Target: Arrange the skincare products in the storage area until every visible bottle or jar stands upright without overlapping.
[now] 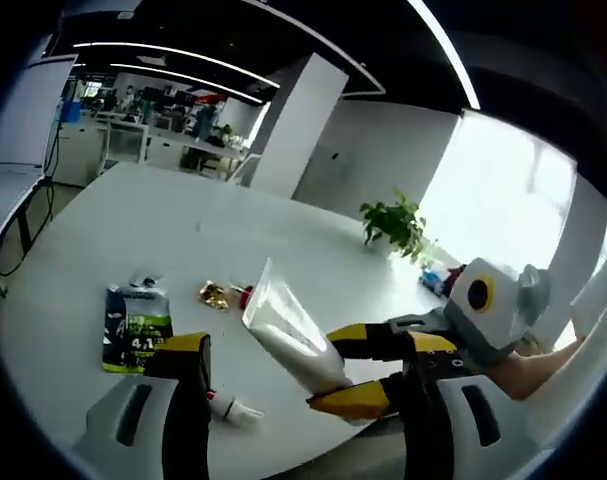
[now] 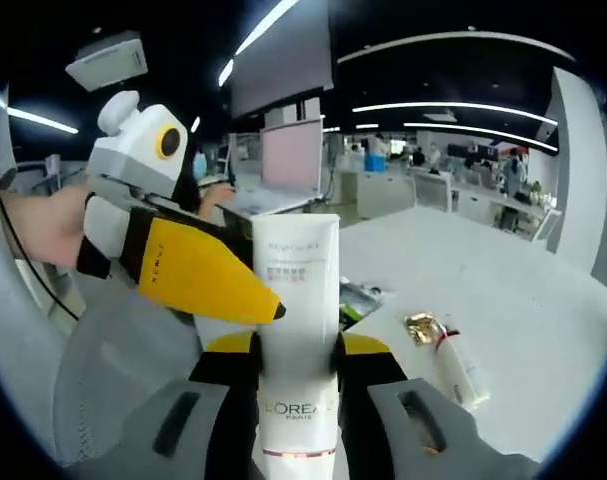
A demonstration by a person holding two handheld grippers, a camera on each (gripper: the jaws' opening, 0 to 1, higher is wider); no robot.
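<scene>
**A:** Going left to right on the white table (image 1: 93, 230), what lies there?

**B:** In the left gripper view, a dark pouch (image 1: 135, 328) with a green band lies flat. I can make out large figures like "4.1" on it, the rest is too small. Next comes a small gold-wrapped item (image 1: 214, 294), then the white tube (image 1: 288, 335), raised off the table and tilted, crimped end up.

**A:** Who has the tube?

**B:** The right gripper (image 2: 295, 365) is clamped on it low down, near the cap end. The tube (image 2: 296, 330) reads "L'ORÉAL PARIS" by the jaws; the smaller print higher up is not legible. The left gripper (image 1: 188, 370) grips nothing; I see one yellow-tipped jaw clearly, the other is masked, so I cannot tell how wide it stands. In the right gripper view it sits just beside the tube's upper half.

**A:** How should the step be done well?

**B:** I'd judge the tube must stand on its cap. Turn it cap down, lower it onto bare table well apart from the pouch and the other tube (image 2: 456, 365) lying flat, steady it with the left gripper, then release slowly.
</scene>
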